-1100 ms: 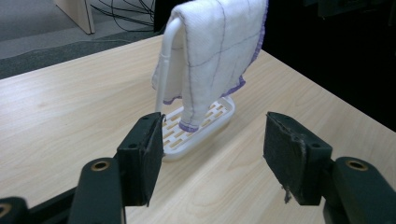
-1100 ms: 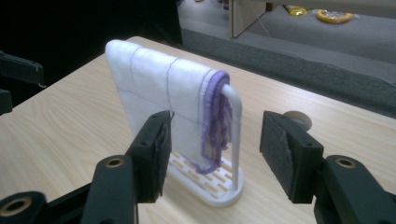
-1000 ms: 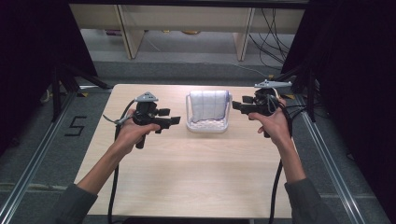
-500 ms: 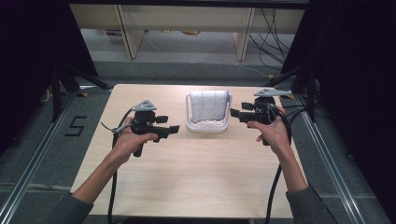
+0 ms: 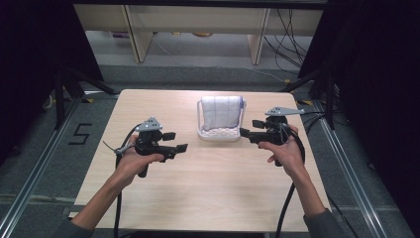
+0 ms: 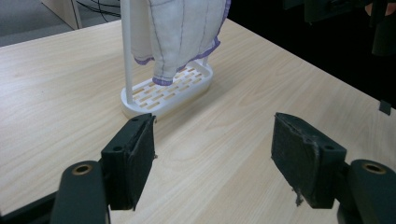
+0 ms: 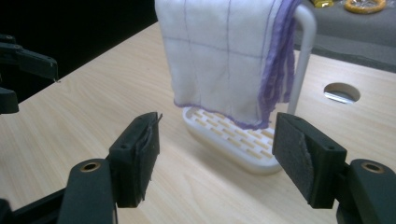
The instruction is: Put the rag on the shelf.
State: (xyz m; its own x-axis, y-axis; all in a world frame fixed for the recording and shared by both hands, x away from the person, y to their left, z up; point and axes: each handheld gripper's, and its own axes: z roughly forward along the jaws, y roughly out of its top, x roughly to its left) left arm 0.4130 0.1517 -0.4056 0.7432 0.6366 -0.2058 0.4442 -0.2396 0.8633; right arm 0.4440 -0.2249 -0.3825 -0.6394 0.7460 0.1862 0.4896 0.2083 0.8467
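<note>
Left tool [image 5: 179,141] and right tool [image 5: 249,131], jaws wide and just opening further, are flanking the cloth [image 5: 221,112] hanging on its rack [image 5: 218,134] near the desk's [image 5: 208,193] far edge, gripping nothing.

Soft white cloth [image 7: 219,56] with purple stitched edges; smooth glossy white plastic rack [image 7: 233,140]; matt pale wood-grain surface [image 5: 218,188]; worn black tool pads [image 6: 140,163].
</note>
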